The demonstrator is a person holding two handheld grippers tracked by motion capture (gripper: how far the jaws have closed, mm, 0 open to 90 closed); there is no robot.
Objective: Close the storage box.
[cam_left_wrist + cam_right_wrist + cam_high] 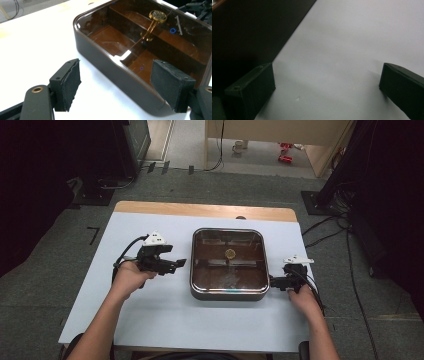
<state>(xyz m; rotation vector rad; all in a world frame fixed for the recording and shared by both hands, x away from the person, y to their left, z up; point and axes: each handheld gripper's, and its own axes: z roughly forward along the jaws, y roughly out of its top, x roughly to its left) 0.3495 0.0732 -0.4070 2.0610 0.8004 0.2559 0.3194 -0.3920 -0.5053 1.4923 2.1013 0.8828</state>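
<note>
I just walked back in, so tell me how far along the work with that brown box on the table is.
Early stage. Done so far: the brown box sits flat on the white table, its clear lid seemingly on, dividers and a small gold ornament inside. In hand: the left gripper is open beside the box's near wall; the right gripper is open next to its other side. Left: neither grips the box, so any grasping or lifting remains.

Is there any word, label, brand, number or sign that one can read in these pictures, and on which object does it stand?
No readable text in these pictures.
Brown box: no label on its wall or clear lid.
Round gold ornament on the lid: a pattern, too fine to read as letters.
Red items on the far floor: too small to read.
</note>
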